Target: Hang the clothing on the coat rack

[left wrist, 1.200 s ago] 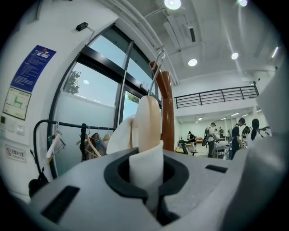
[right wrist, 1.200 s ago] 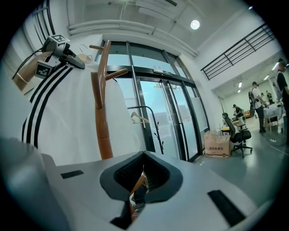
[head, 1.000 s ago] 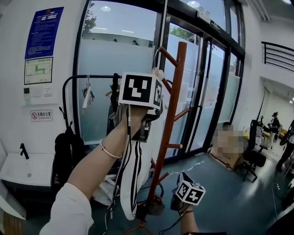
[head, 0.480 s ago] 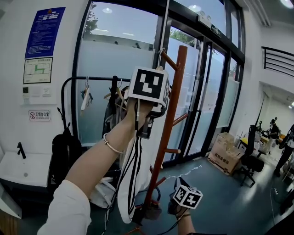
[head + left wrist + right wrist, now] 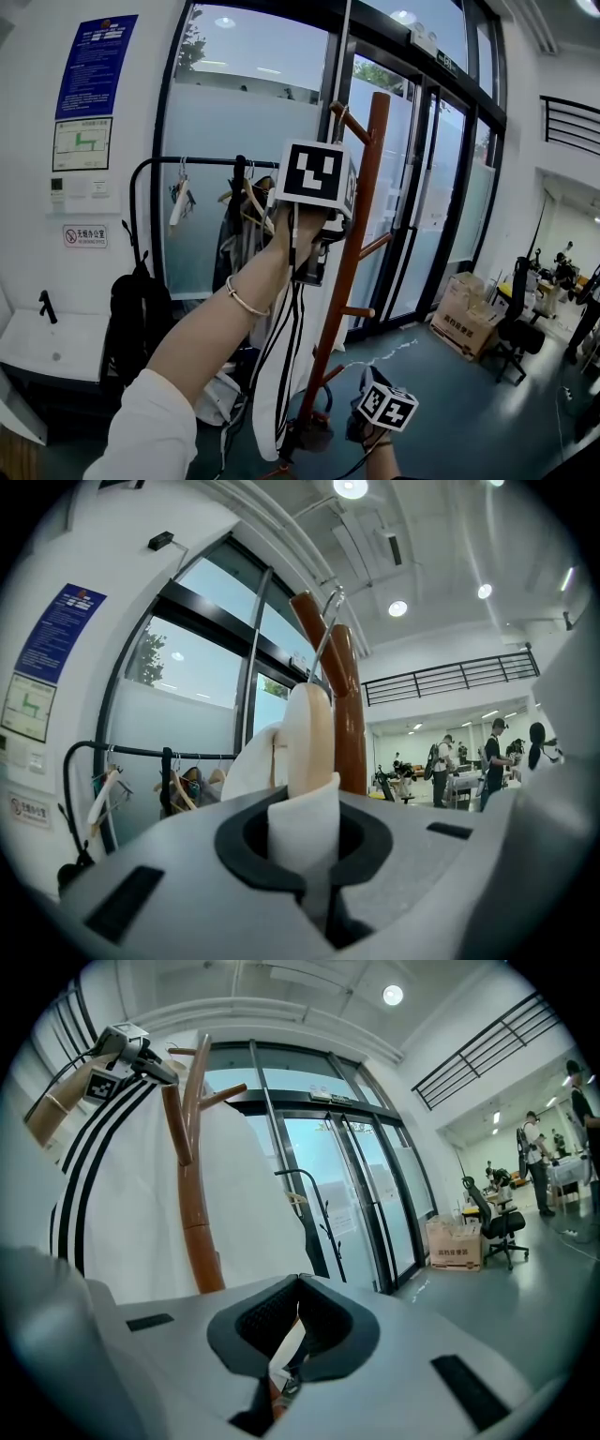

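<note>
Since left tool [image 5: 305, 834] clamps garment [image 5: 122, 1204] at hanger [image 5: 307, 733], raise hook [image 5: 325, 630] over peg [image 5: 347, 119], lower w/o jerk, release only once seated; right tool [image 5: 292, 1321] pinches white strip [image 5: 281, 1358].

Two grippers [image 5: 306, 847] [image 5: 285, 1357], one white garment [image 5: 281, 375], one coat rack [image 5: 362, 214], one cardboard box [image 5: 466, 324]

Coat rack [image 5: 344, 272] feet — cut off by bottom edge; poster [image 5: 94, 66] print unreadable.

Floor: smooth grey-blue floor [image 5: 450, 403] — a brown cardboard box [image 5: 462, 319] sat on it.
Rack: red-brown wooden coat rack [image 5: 345, 281] stood there.
</note>
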`<state>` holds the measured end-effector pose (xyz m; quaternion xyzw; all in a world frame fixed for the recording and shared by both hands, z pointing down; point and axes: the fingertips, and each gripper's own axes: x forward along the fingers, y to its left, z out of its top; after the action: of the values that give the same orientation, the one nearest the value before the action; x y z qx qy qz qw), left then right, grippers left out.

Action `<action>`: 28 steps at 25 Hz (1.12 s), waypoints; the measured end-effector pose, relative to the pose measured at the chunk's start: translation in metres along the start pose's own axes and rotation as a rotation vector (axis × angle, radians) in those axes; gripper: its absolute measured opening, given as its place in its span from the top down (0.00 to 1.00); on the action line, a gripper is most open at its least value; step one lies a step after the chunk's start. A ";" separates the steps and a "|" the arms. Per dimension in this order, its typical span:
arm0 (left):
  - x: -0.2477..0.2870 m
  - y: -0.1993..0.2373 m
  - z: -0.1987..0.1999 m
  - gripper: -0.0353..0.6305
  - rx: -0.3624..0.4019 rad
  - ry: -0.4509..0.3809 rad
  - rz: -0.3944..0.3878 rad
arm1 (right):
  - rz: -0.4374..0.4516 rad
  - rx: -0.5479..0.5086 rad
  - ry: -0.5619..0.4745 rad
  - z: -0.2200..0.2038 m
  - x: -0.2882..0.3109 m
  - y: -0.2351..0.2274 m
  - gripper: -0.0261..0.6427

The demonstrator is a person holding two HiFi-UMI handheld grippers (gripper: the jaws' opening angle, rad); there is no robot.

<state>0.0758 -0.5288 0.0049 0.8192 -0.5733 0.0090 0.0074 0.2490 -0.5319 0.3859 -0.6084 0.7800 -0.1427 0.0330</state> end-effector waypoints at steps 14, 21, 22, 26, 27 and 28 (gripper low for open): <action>0.017 0.002 -0.004 0.92 -0.061 0.022 -0.019 | 0.003 0.012 0.015 -0.008 0.008 -0.002 0.93; 0.029 -0.012 -0.023 0.83 -0.156 0.081 -0.115 | -0.008 0.028 0.021 -0.015 0.012 -0.011 0.93; 0.029 -0.014 -0.023 0.83 -0.155 0.081 -0.119 | -0.010 0.030 0.024 -0.017 0.012 -0.012 0.93; 0.029 -0.016 -0.021 0.83 -0.150 0.078 -0.114 | -0.005 0.039 0.031 -0.019 0.013 -0.013 0.93; 0.029 -0.015 -0.022 0.83 -0.149 0.076 -0.112 | -0.006 0.039 0.033 -0.020 0.013 -0.013 0.93; 0.028 -0.014 -0.022 0.83 -0.148 0.074 -0.112 | -0.007 0.038 0.035 -0.021 0.013 -0.013 0.93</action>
<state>0.0983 -0.5494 0.0280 0.8463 -0.5252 -0.0037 0.0895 0.2534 -0.5435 0.4111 -0.6078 0.7755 -0.1681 0.0305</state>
